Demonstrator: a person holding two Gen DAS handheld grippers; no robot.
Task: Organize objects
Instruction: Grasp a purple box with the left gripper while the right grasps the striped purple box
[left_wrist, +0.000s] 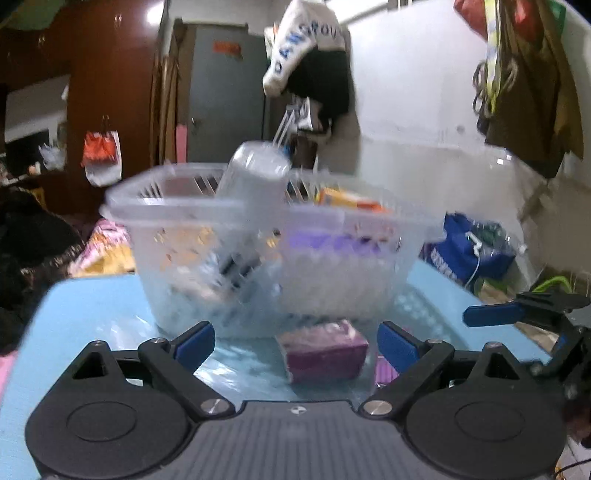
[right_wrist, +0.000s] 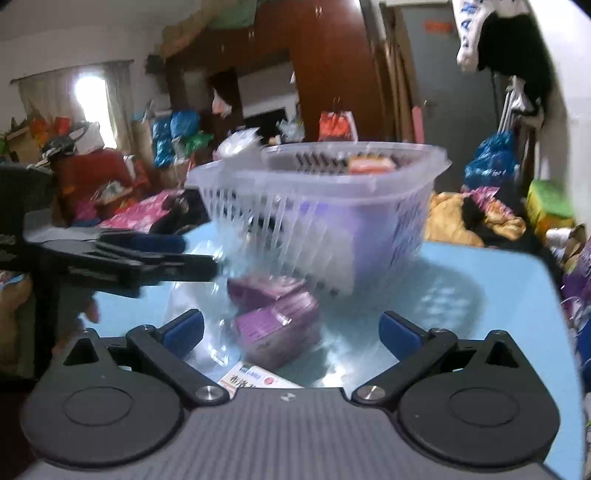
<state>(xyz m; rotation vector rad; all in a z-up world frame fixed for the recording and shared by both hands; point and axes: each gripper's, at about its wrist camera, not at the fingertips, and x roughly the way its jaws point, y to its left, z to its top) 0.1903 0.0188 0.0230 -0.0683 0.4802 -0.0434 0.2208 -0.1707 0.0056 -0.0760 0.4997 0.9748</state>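
We see left gripper (left_wrist: 296, 343) wide open, nothing held | right gripper (right_wrist: 291, 332) wide open, nothing held | purple cardboard box (left_wrist: 325, 350) lies on light blue table (left_wrist: 92, 306) between left fingers | clear slotted plastic basket (left_wrist: 266, 236) stands just ahead of both.

1. The basket (left_wrist: 207, 236) is clear, frosty plastic, its walls striped by slits.
2. The table (left_wrist: 92, 314) is pale blue, plain and unpatterned.
3. The box (left_wrist: 325, 350) in front of the basket is purple with a lighter lilac top (its print is too blurred to read).
4. An orange and white packet (left_wrist: 351, 201) shows above the basket's rim.
5. The left gripper (left_wrist: 295, 345) is black with blue pads; the right gripper (right_wrist: 291, 334) is coloured the same.
6. A white card (right_wrist: 258, 380) carries dark characters and a red spot.
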